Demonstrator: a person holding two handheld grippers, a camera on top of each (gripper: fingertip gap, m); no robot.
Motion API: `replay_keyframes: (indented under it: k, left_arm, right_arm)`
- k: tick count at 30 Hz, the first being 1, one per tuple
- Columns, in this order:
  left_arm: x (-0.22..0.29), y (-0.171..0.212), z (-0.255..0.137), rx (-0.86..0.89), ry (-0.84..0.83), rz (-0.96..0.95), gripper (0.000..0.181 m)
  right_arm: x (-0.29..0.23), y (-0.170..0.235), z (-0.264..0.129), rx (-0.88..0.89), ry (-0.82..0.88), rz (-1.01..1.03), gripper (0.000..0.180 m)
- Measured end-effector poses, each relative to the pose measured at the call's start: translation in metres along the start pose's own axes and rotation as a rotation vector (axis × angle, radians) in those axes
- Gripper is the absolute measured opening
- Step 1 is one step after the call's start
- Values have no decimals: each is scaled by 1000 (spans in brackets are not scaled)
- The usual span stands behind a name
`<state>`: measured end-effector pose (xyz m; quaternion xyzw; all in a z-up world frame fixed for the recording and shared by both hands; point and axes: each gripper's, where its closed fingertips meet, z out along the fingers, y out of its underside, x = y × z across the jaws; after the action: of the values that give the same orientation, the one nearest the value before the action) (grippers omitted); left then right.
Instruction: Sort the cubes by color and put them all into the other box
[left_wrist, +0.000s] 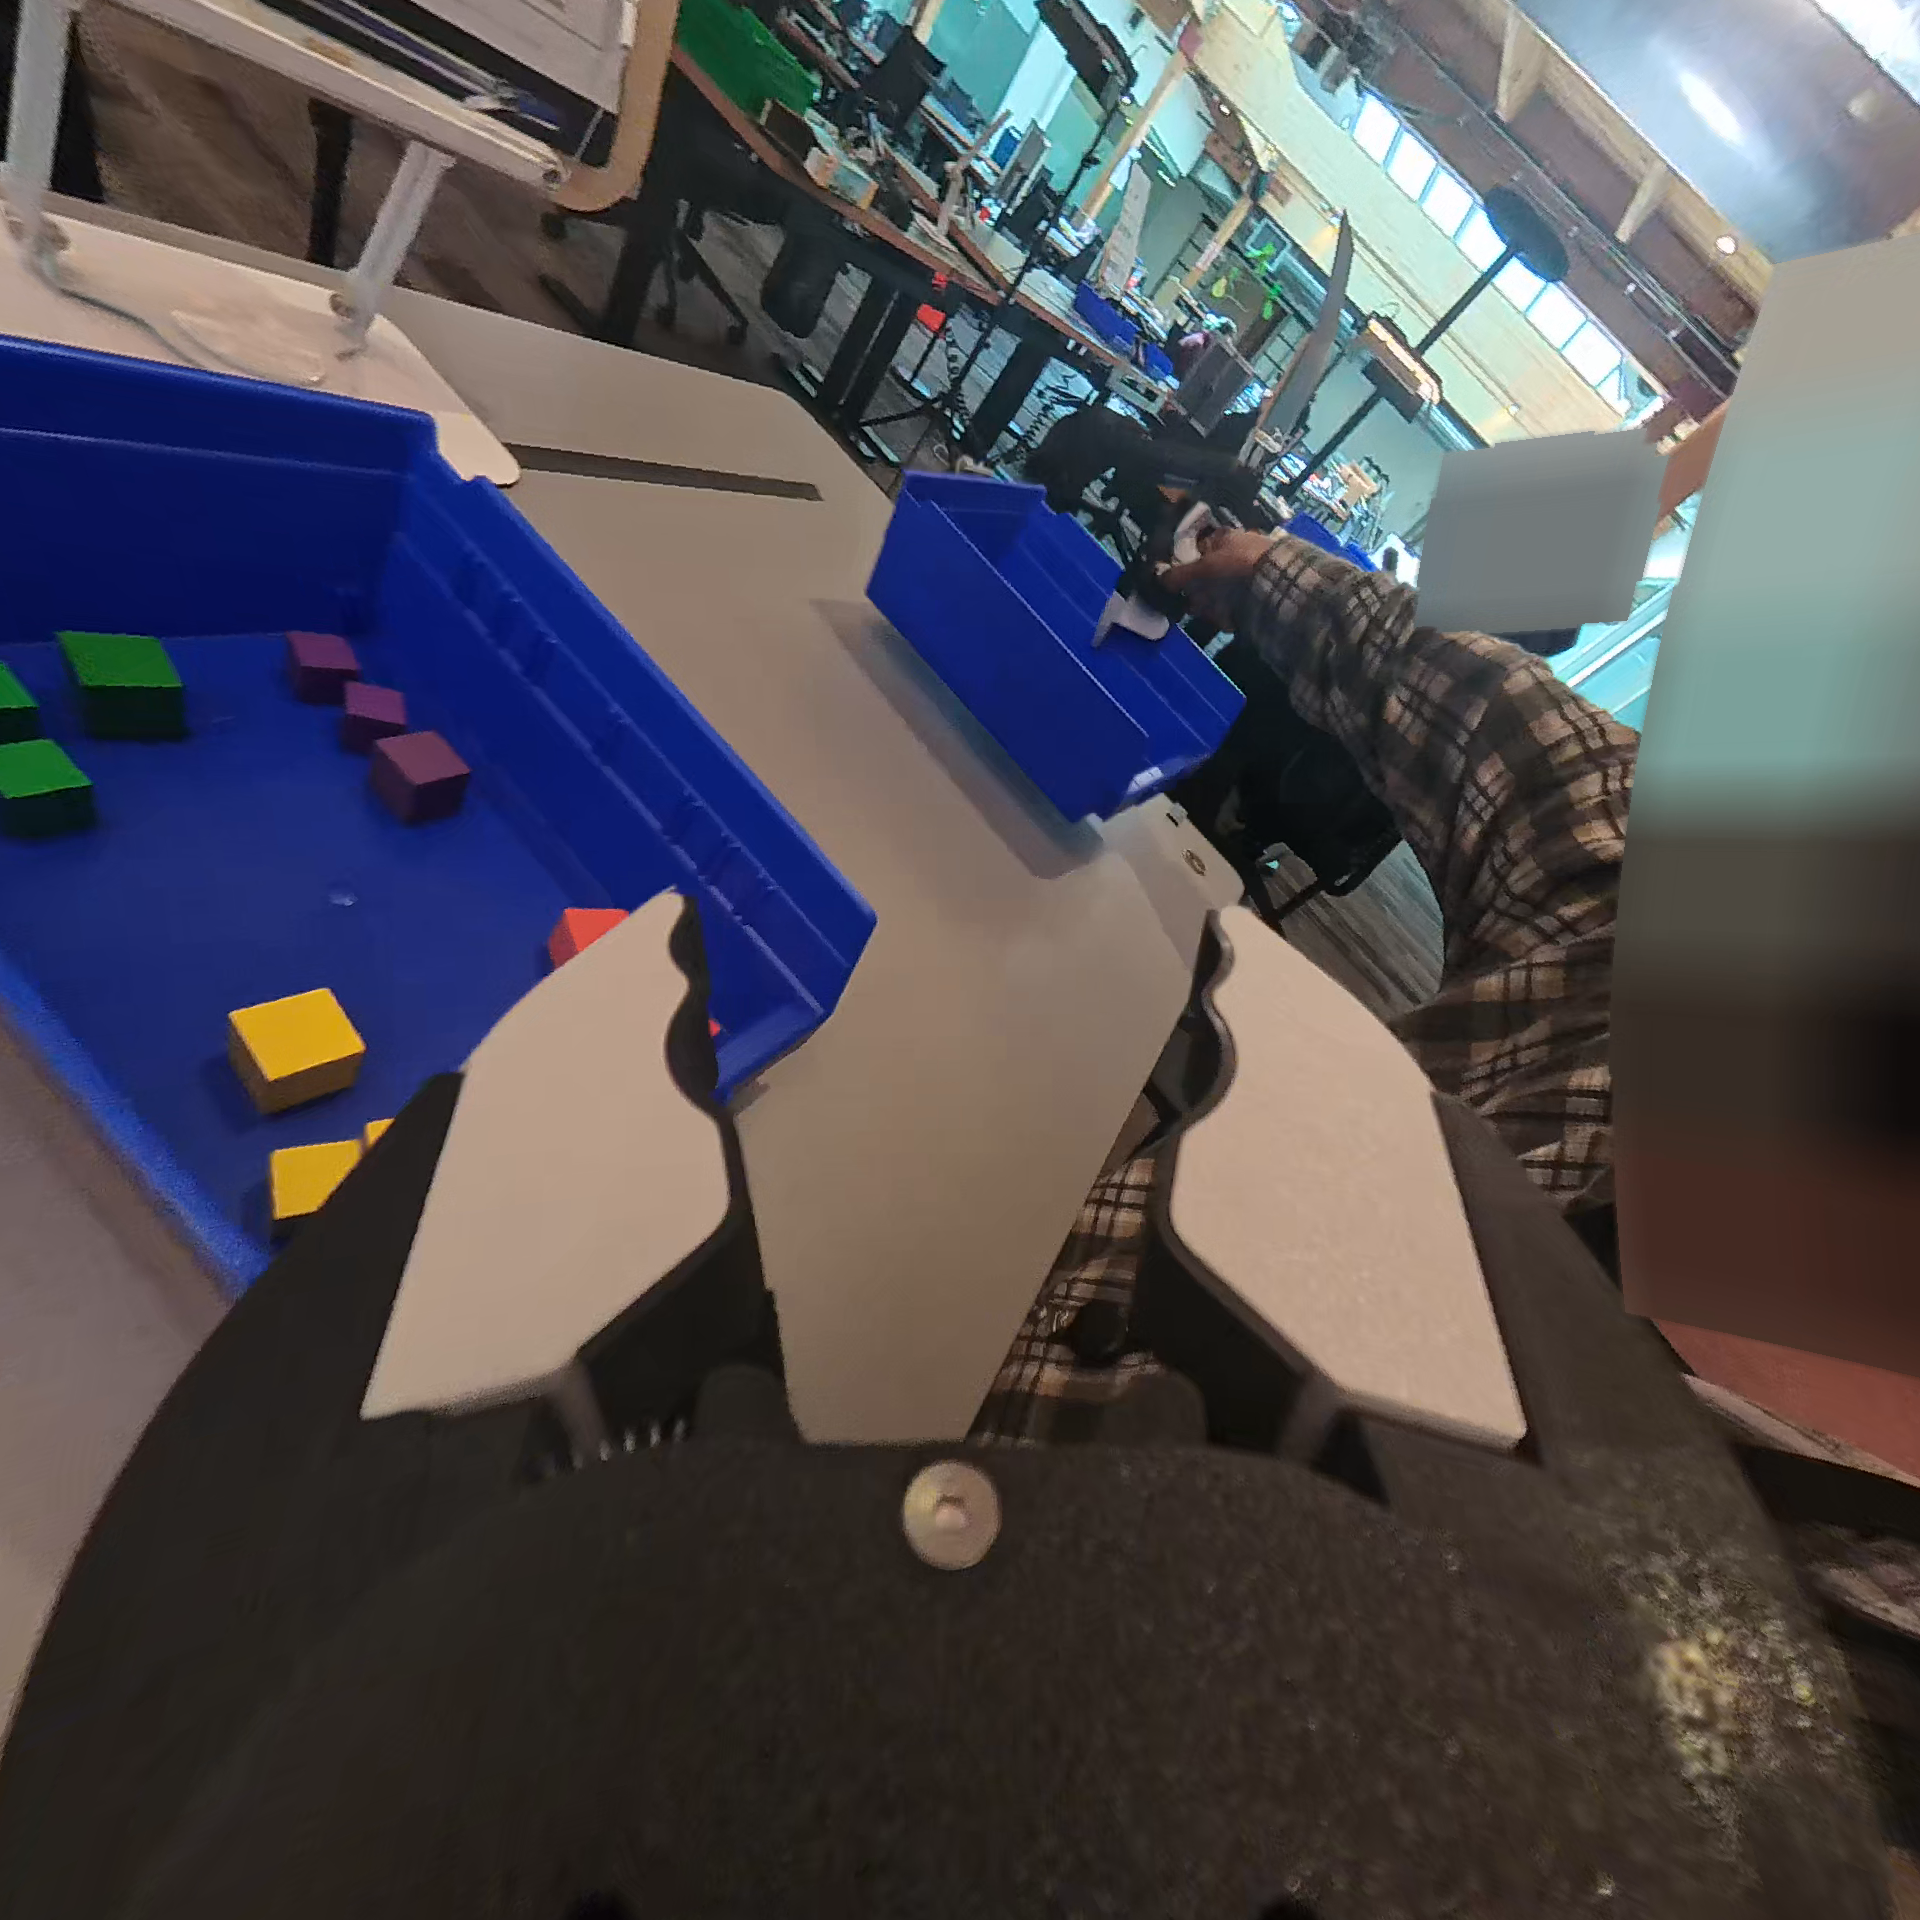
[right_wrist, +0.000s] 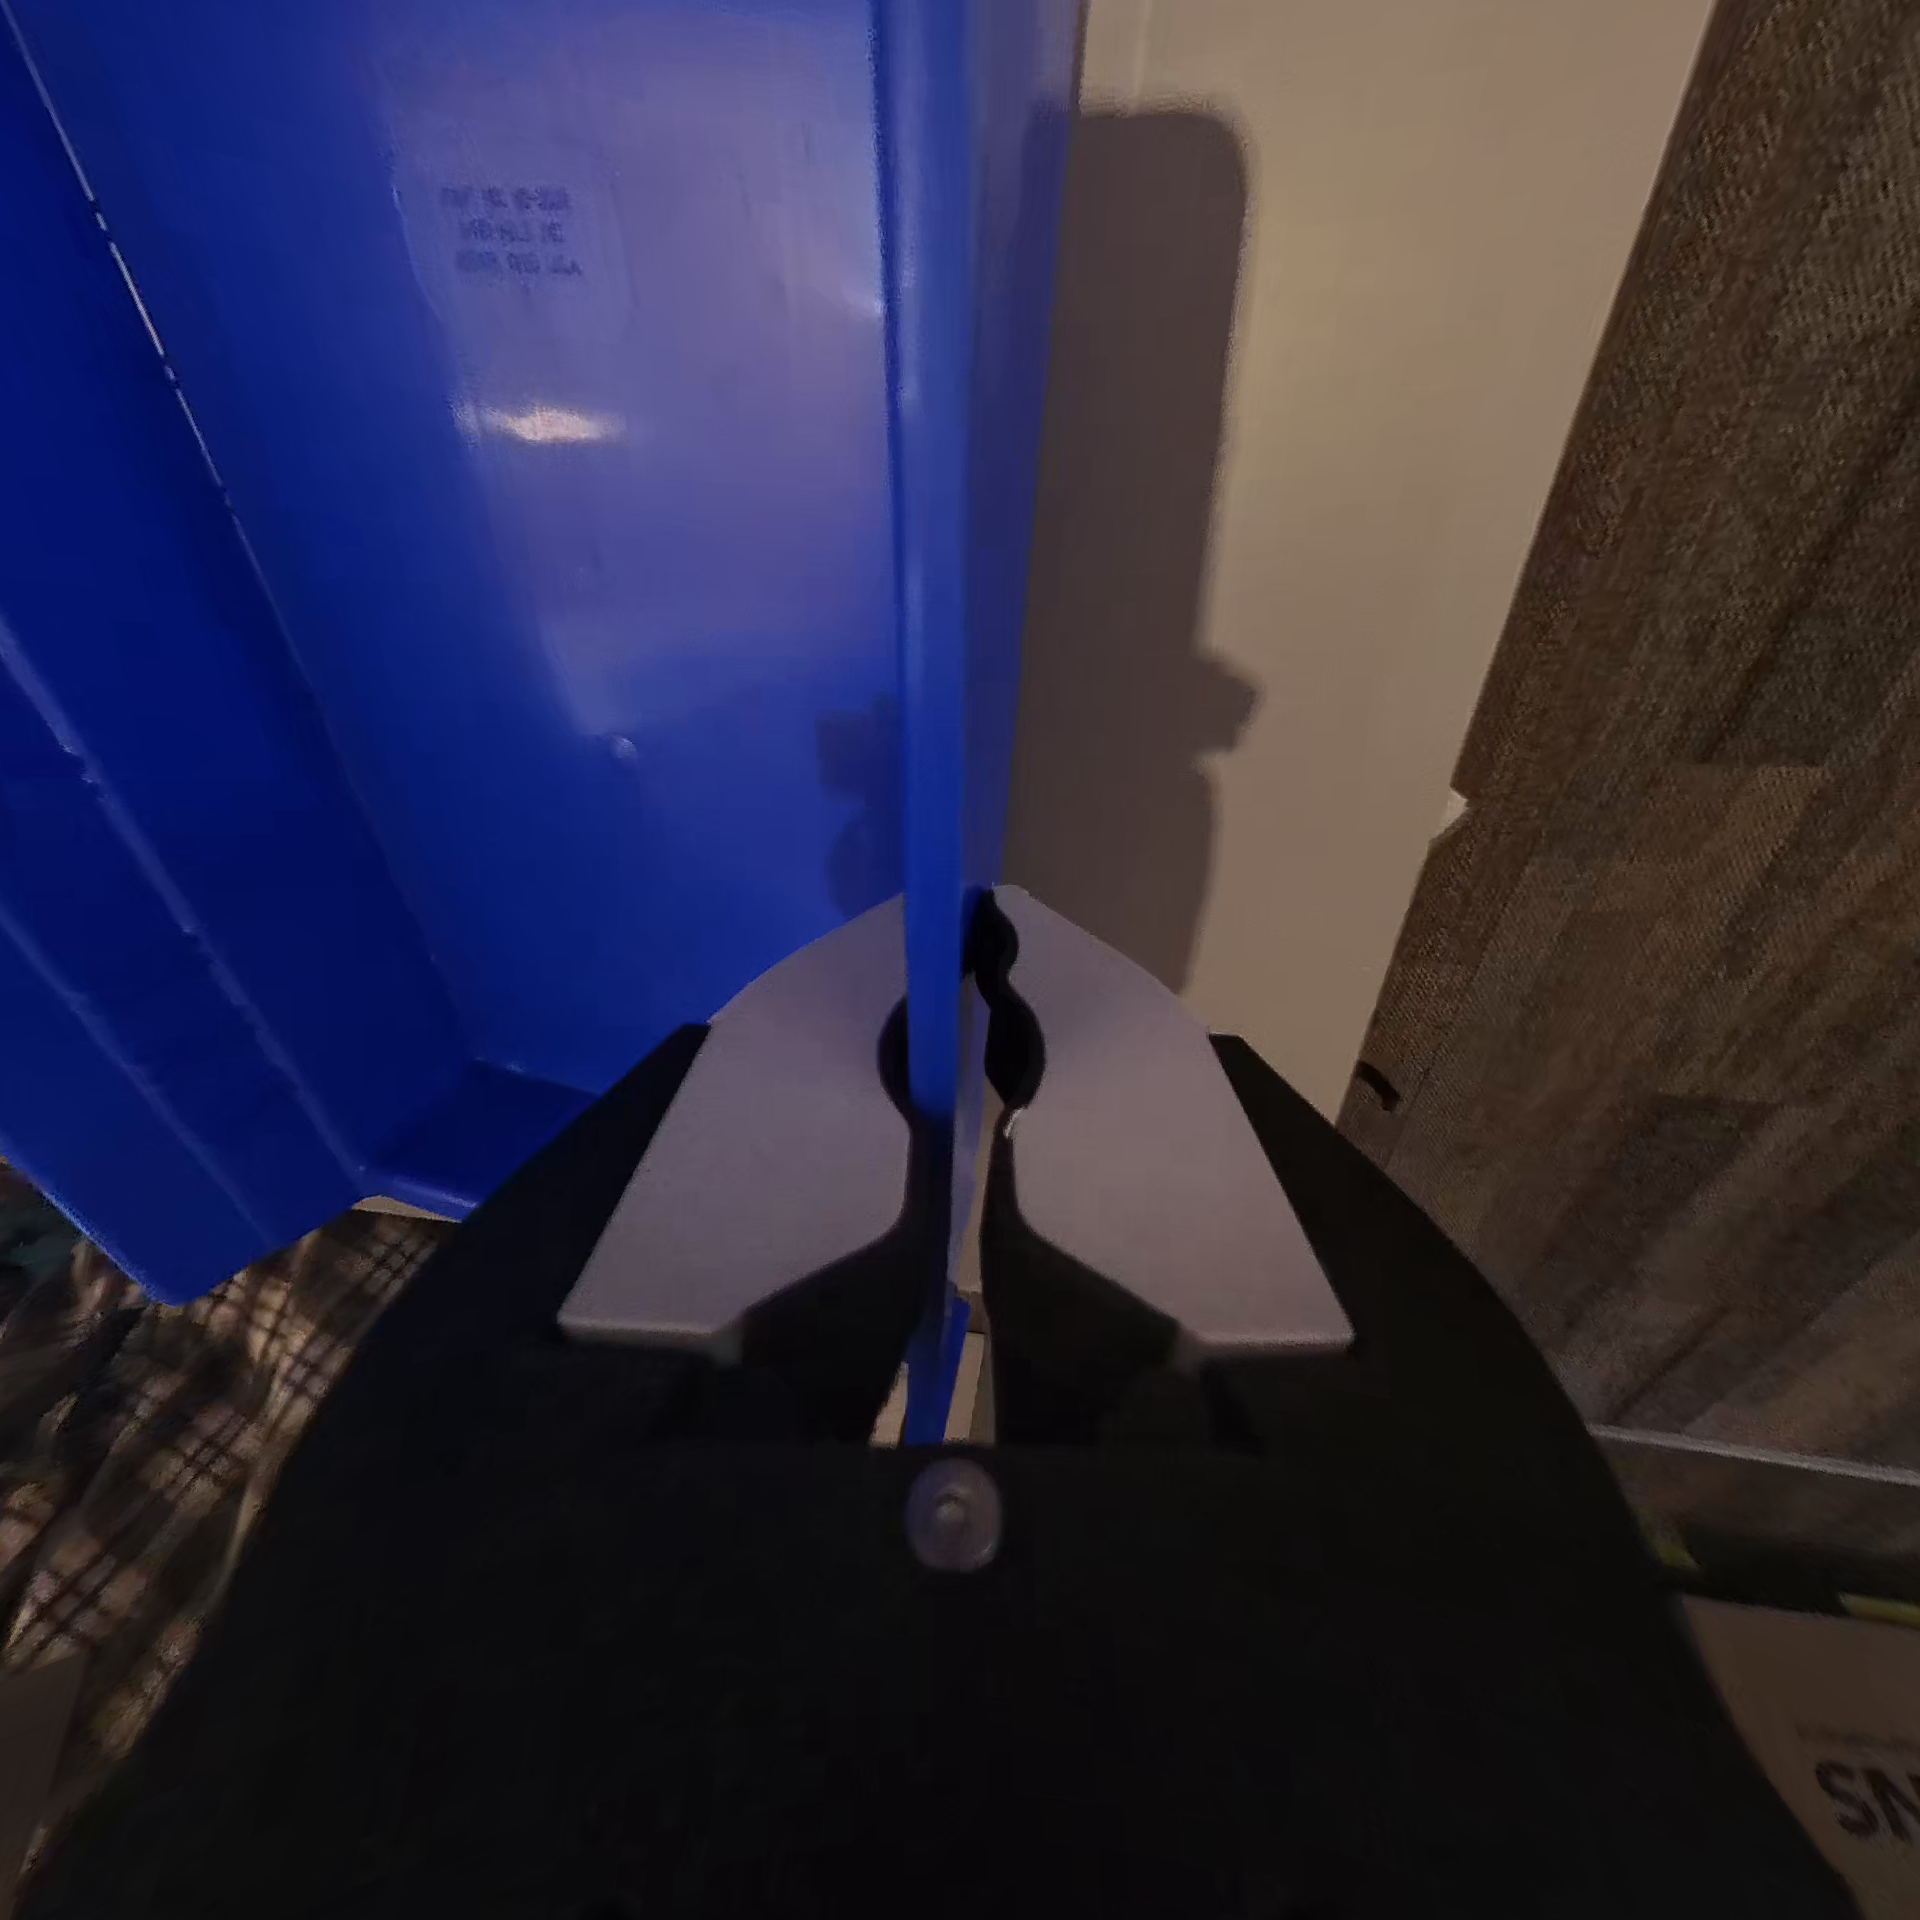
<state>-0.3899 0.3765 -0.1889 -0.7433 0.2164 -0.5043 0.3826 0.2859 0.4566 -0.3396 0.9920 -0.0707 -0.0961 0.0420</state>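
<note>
two blue boxes sit on the grey bench (left_wrist: 935, 1091). the near box (left_wrist: 644, 707) holds three green cubes (left_wrist: 120, 681), three purple cubes (left_wrist: 419, 774), three yellow cubes (left_wrist: 294, 1044) and one red cube (left_wrist: 582, 930). the left gripper (left_wrist: 951, 971) has its jaws wide apart, holding nothing. the right gripper (right_wrist: 961, 935) has its jaws clenched on the wall of the far box (left_wrist: 997, 634) at the bench's far edge.

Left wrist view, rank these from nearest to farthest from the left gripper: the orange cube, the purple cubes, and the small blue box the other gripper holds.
1. orange cube, just behind the left finger of the left gripper, in the big blue box.
2. purple cubes, farther left in that box.
3. small blue box, far right, held by the right gripper.
</note>
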Motion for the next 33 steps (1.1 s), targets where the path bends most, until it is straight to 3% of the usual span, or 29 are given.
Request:
replay_keyframes:
  k: [15,19,21,25,29,33]
  left_arm:
    - [-49,-12,14,-75,-189,-23,89]
    - [-64,-18,7,-87,-276,22,91]
    - [-69,-20,3,-90,-296,43,92]
    - [-80,-20,-1,-97,-312,62,91]
    - [-92,-22,-4,-94,-345,108,90]
    - [-109,-24,1,-116,-406,145,89]
  right_arm:
    - [38,-3,34,-3,-68,-83,9]
    - [48,5,20,-15,-26,-98,70]
    - [52,11,4,-11,40,-126,90]
    - [20,-3,-57,250,42,-186,95]
    - [-63,-12,-133,653,0,-340,96]
    - [-162,8,-165,948,-67,-494,96]
